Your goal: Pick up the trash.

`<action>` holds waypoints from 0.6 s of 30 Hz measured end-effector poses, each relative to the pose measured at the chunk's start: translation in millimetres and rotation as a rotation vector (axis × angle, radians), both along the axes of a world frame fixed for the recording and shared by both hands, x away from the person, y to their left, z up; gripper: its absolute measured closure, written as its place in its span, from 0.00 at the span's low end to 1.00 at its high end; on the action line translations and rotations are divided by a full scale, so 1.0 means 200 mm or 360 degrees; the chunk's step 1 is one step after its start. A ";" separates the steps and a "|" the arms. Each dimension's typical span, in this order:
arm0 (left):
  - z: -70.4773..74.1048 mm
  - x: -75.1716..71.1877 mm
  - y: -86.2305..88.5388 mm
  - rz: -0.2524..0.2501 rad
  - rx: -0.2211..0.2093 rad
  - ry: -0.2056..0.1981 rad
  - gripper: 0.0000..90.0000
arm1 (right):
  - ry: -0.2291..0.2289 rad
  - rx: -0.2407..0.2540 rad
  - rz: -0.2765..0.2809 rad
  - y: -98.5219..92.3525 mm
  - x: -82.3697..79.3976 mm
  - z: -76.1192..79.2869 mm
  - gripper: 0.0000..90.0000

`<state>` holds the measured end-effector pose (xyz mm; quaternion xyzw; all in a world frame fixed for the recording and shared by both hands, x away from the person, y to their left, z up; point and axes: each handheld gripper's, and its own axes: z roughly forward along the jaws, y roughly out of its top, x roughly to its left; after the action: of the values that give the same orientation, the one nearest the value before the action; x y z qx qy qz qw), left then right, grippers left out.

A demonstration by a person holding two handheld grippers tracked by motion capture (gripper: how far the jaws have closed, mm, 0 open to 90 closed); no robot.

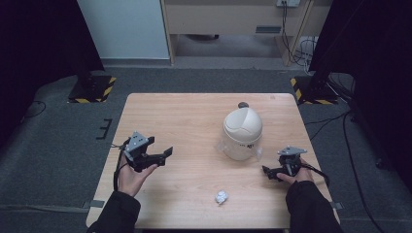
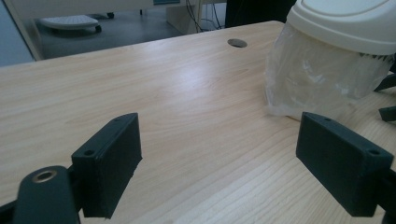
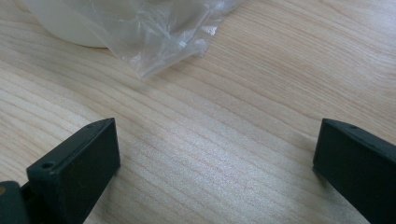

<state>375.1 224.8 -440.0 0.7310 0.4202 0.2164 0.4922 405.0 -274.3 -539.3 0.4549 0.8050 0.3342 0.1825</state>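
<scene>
**Bin lined, paper wad not yet picked up**

At the left of the high view, the left gripper is held just above the table, its jaws spread wide and nothing between them; it is aimed toward the bin. A crumpled paper wad is seen lying on the table near the front edge, between the two hands and apart from both. No long axis can be made out on it, as it is a roundish lump. Right of centre the small bin stands upright, its axis vertical, with a domed swing lid on top and a clear plastic liner spilling out below the lid. The right gripper is held low beside the bin, jaws likewise spread and empty. The disposal is judged to be at its start: the wad remains to be grasped and dropped in.
</scene>
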 end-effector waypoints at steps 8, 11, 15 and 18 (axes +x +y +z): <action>0.07 0.06 -0.06 -0.0025 -0.0014 -0.0019 0.16 | 0.0000 0.0000 0.0000 0.00 0.00 0.00 0.01; 0.10 0.08 -0.09 -0.0044 -0.0027 -0.0034 0.16 | 0.0000 0.0000 0.0000 0.00 0.00 0.00 0.01; 0.13 0.09 -0.11 -0.0063 -0.0024 -0.0057 0.17 | 0.0000 0.0000 0.0001 0.00 0.00 0.00 0.01; 0.15 0.11 -0.14 -0.0091 -0.0036 -0.0072 0.17 | 0.0000 0.0000 0.0001 0.00 0.00 0.00 0.01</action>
<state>396.1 196.3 -410.1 0.7320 0.3903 0.2139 0.5158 405.1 -274.3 -539.3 0.4547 0.8051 0.3343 0.1826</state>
